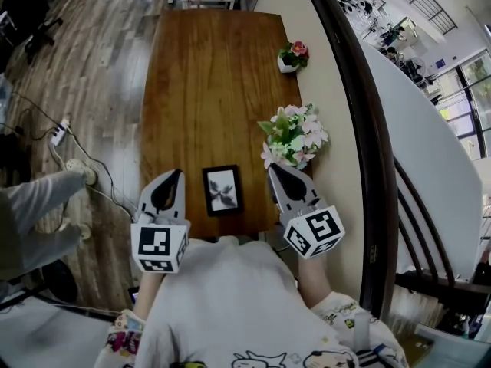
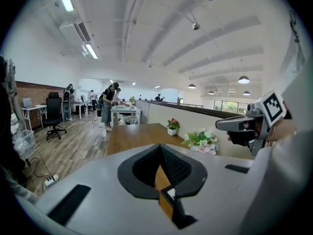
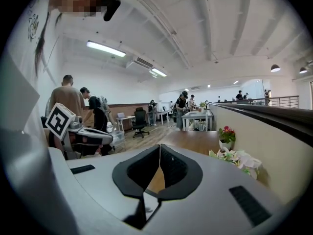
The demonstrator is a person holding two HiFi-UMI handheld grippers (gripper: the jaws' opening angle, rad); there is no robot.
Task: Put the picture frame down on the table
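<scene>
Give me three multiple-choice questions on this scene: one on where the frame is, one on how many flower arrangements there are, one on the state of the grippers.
1. Where is the frame?
A. On the table, between the grippers
B. Held in the left gripper
C. On the floor

2. How many flower arrangements stand on the table?
A. One
B. Two
C. Four

3. How do the grippers' jaws stand?
A. Both open
B. Only the left open
C. Both shut

Answers:
1 A: the frame lies on the table between the left gripper and the right gripper, and neither touches it.
2 B: a pot stands at the far right and a bouquet stands nearer.
3 C: each gripper view shows its jaws together with nothing between them.
</scene>
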